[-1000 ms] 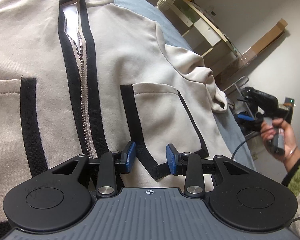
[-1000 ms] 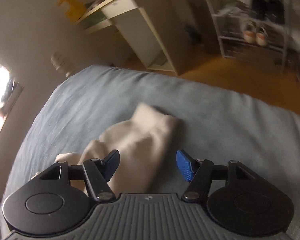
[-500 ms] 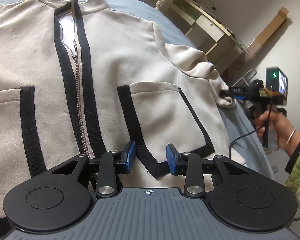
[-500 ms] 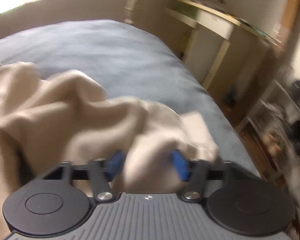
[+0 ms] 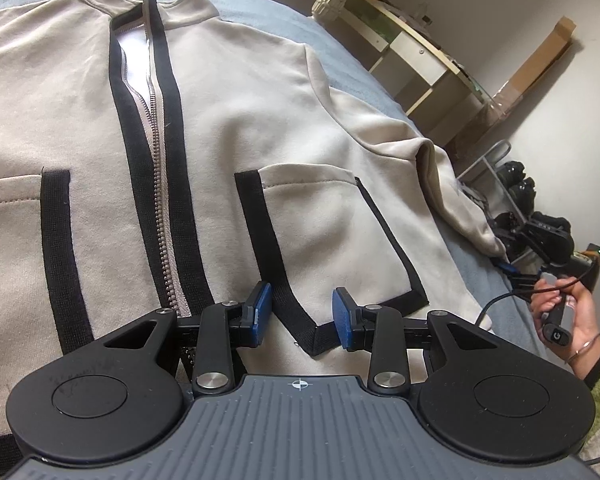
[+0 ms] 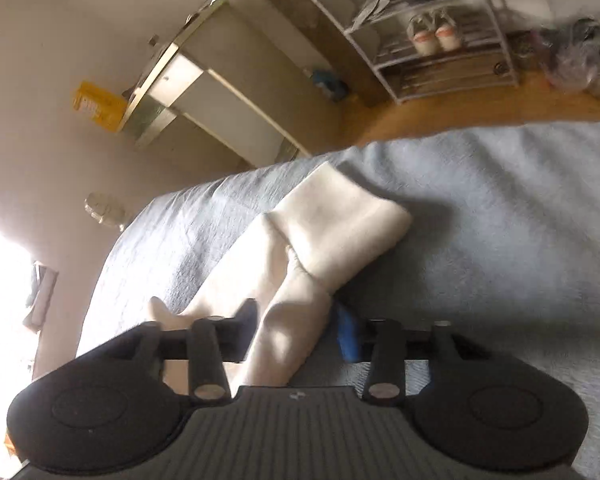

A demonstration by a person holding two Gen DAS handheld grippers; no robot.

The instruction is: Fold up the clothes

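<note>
Cream zip-up jacket [image 5: 228,128] lies face-up, spread flat on a bed w/ a blue-grey quilted cover [image 6: 500,208]. Soft fleece-like fabric; black ribbed trim runs both sides of the metal zipper [image 5: 162,184] and outlines two front pockets. Collar partly unzipped, white lining showing.

Left gripper [image 5: 299,312] hovers just above the hem, blue pads apart, the black corner of the pocket trim [image 5: 300,320] lying between them; pads not pressing on it.

Right gripper [image 6: 296,332] sits over the jacket's sleeve [image 6: 320,248], which trails onto the cover w/ the cuff end bent sideways. Sleeve passes between the pads; jaws are opening, view blurred, and the fabric fills the gap, touching both pads.

In the left wrist view, a hand [image 5: 568,312] at the right edge grips the right gripper's handle, a bangle on the wrist, black cable looping from it.

Around the bed: pale curved desk [image 5: 416,52], yellow box [image 6: 98,106] w/ print too blurred to read, tall cardboard box [image 5: 540,64] against the wall, white wire shoe rack [image 6: 432,32] holding sneakers, wood floor. A "G" logo shows on the handle base.
</note>
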